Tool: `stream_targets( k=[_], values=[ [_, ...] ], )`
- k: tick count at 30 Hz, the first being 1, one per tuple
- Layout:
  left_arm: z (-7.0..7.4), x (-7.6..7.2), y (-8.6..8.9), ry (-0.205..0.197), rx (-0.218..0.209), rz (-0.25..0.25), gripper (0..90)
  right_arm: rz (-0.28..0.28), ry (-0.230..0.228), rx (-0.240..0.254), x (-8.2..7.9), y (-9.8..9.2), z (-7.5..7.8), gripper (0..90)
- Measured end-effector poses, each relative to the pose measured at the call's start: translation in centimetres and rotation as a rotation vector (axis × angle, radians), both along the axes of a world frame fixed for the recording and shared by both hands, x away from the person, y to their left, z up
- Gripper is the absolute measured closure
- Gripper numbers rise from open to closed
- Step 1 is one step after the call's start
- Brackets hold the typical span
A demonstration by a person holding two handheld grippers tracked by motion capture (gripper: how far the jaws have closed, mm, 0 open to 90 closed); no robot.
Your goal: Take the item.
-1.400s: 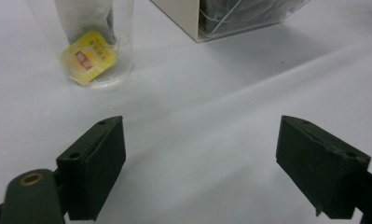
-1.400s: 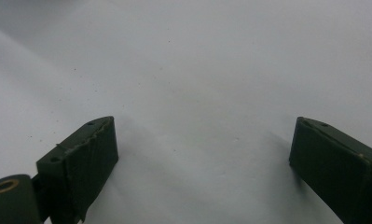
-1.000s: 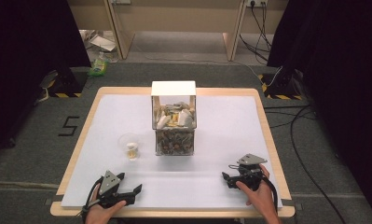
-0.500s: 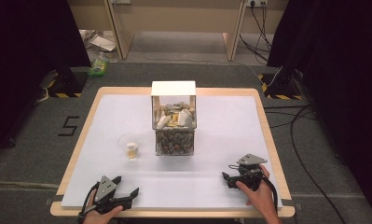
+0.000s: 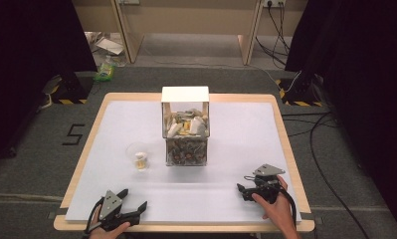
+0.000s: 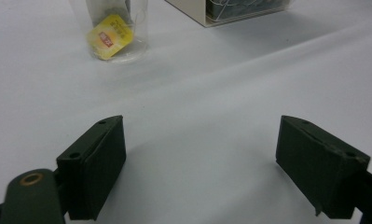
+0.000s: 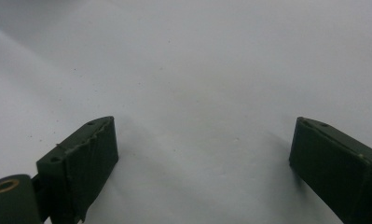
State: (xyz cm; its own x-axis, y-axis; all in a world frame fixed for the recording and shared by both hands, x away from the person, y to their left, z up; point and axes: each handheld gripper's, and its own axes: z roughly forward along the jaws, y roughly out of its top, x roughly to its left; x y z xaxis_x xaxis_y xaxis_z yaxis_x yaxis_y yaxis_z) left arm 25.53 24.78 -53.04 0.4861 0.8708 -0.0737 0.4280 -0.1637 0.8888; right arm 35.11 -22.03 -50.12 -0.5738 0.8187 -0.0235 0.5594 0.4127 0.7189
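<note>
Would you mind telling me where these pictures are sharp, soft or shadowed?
High view: even light on the table, dark surroundings. Left gripper view: jaws sharp, the clear cup slightly soft. Right gripper view: jaws sharp, soft shadows beneath them on the white surface.

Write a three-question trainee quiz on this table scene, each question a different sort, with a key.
1. True or false: the cup is touching the box.
2. Which gripper is nearer the cup? A) the left gripper B) the right gripper
3. Fill in: both grippers' jaws stand ____.

Key
1. False: white table shows between them, and the cup stands to the box's left.
2. A: the cup, with a yellow tag inside, sits just ahead in the left gripper view.
3. Open, with nothing between them.
</note>
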Motion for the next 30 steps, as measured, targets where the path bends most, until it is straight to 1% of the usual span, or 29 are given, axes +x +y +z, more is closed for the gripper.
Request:
stream_targets(
  k=[5,8,13,22,30],
  values=[
    [-0.2,-0.5,-0.1,-0.021,0.009,0.015,15.1,-0.001,0.001,0.001,0.0,0.0,0.0,8.4],
    [-0.3,-0.6,-0.2,-0.025,0.017,0.010,15.1,-0.001,0.002,0.002,0.0,0.0,0.0,8.3],
    [-0.5,-0.9,-0.4,-0.040,0.025,0.021,14.7,-0.001,0.001,0.001,0.0,0.0,0.0,8.3],
    [-0.7,-1.1,-0.4,-0.058,0.013,0.025,14.7,-0.001,0.002,0.002,0.0,0.0,0.0,8.3],
    [-0.9,-1.1,-0.3,-0.065,0.007,0.023,14.7,-0.001,0.002,0.001,0.0,0.0,0.0,8.3]
  ],
)
